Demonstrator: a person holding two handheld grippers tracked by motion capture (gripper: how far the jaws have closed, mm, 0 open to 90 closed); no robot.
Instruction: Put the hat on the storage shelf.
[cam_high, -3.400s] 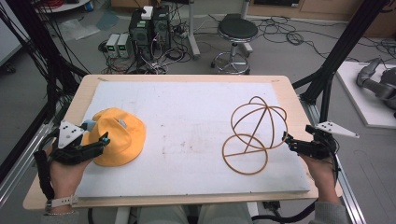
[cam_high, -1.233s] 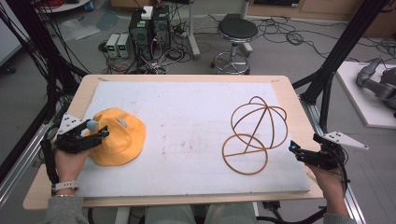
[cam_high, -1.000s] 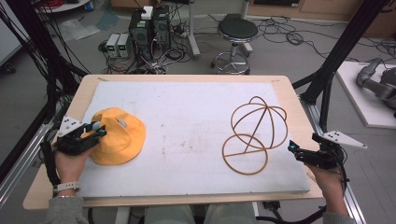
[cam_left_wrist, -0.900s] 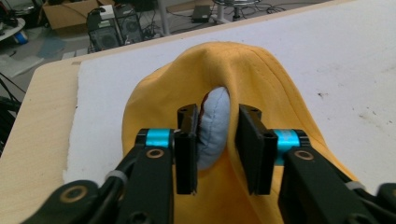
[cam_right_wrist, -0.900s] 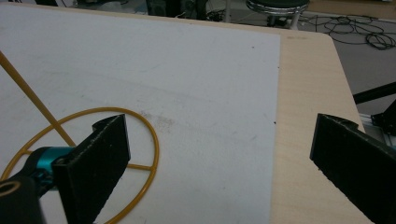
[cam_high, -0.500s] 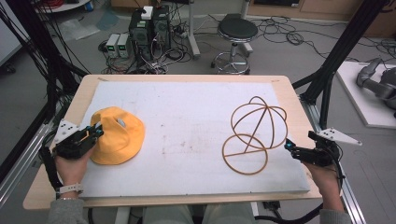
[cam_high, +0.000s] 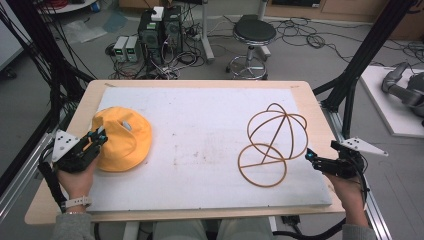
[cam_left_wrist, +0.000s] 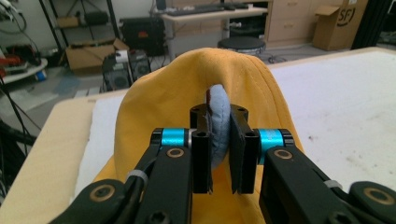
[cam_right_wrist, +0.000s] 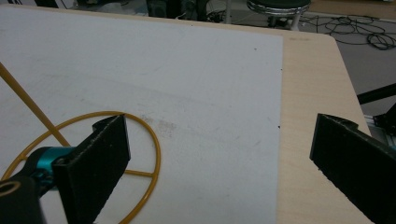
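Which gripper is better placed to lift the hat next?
The left gripper: its jaws are already shut on the hat. The right gripper is open, beside the wire stand.

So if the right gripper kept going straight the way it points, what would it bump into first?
Probably the gold wire stand. The right gripper, jaws open, points left at its flat bottom ring, though how high it hangs over the table is unclear.

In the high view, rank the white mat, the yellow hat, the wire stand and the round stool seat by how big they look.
Largest to smallest, as they look:
1. white mat
2. wire stand
3. yellow hat, close to the stand, so this order is unsure
4. stool seat, though it sits farther from the camera
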